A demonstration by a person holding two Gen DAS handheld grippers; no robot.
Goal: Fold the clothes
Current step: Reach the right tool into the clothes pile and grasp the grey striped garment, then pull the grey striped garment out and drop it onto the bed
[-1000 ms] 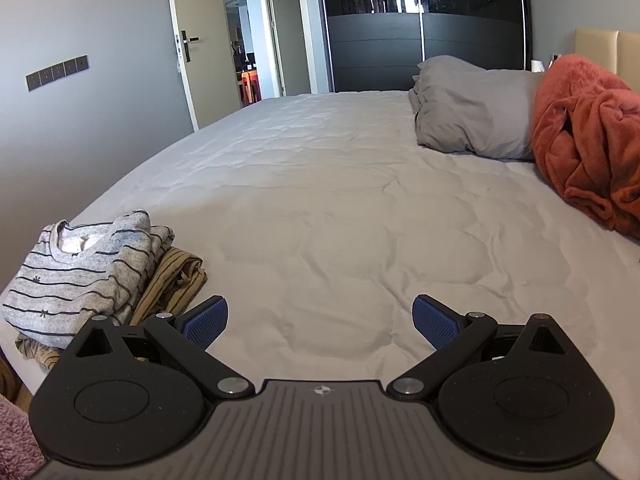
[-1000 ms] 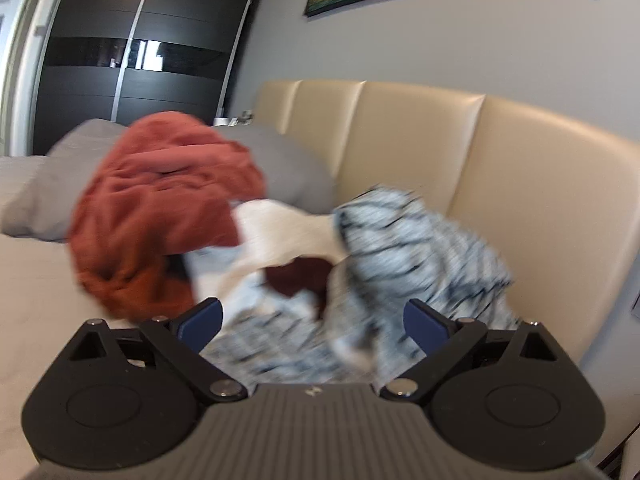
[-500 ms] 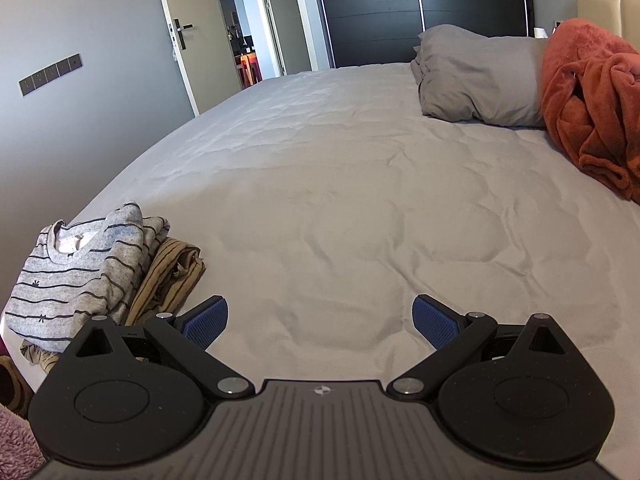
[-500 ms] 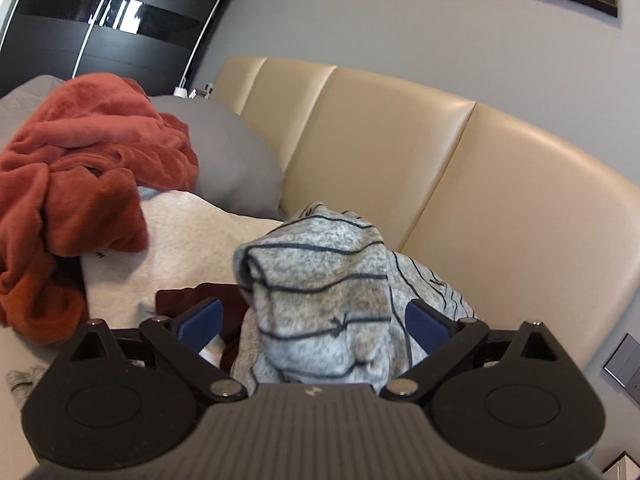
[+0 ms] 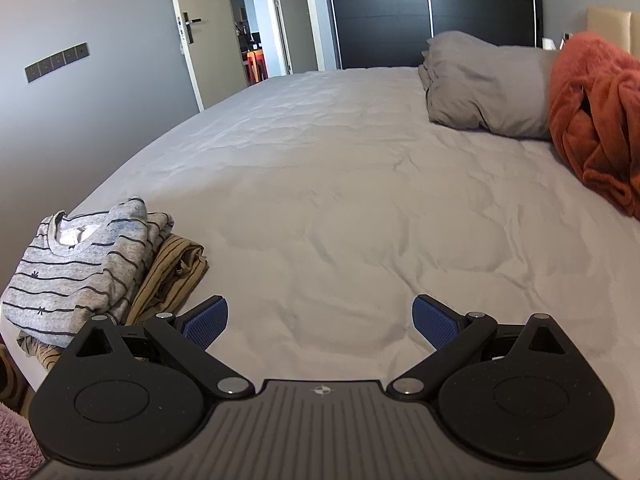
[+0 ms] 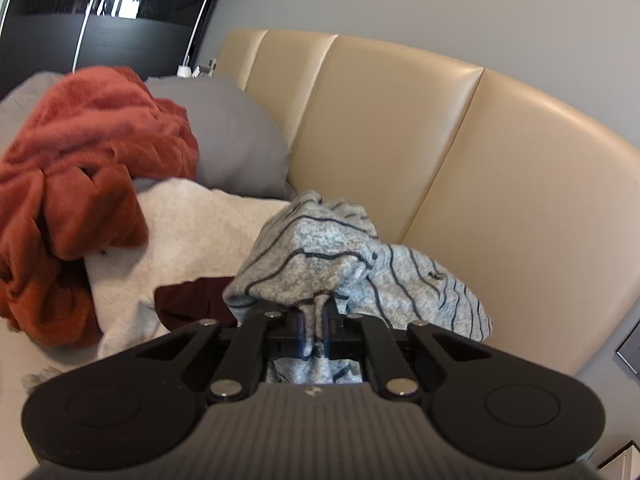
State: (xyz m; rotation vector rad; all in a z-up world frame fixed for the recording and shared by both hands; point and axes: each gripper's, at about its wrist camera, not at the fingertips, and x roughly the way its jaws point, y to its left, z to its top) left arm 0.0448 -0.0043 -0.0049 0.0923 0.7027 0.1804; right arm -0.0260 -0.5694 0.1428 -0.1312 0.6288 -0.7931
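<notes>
Bedroom surface: we record a wide bed with a pale grey quilted cover (image 5: pixel 340 200), filling the centre of the left wrist view from the lower edge to the far wall. Behind it, at the top of the frame, a dark glossy sliding wardrobe (image 5: pixel 432 12); in the upper left, a grey wall with a row of dark switches (image 5: pixel 56 62) and a beige door with a lever handle (image 5: pixel 188 28) standing open.

Only the right wrist view shows us the padded cream leather headboard (image 6: pixel 460 168), taking the right half of that frame.

Soft goods, by size: a rust-orange fleece blanket (image 6: pixel 80 184), heaped at left; grey pillows (image 5: pixel 488 88) at the right of the left wrist view; an off-white garment (image 6: pixel 192 232) under the blanket's edge; a small dark maroon garment (image 6: pixel 192 300) just below it.

Only the left wrist view shows us the finished pile at lower left, at the bed's corner: a folded grey striped jumper (image 5: pixel 80 268) lying on a folded tan striped garment (image 5: pixel 176 276).

Task item: a crumpled grey marl knit top with dark stripes (image 6: pixel 360 272), lower centre of the right wrist view, lying against the headboard.

Tools: the right gripper (image 6: pixel 316 332) has its fingers pinched together on a fold of that top. The left gripper (image 5: pixel 320 320) has its blue-padded fingers (image 5: pixel 206 322) spread wide above the bare cover, holding nothing.
</notes>
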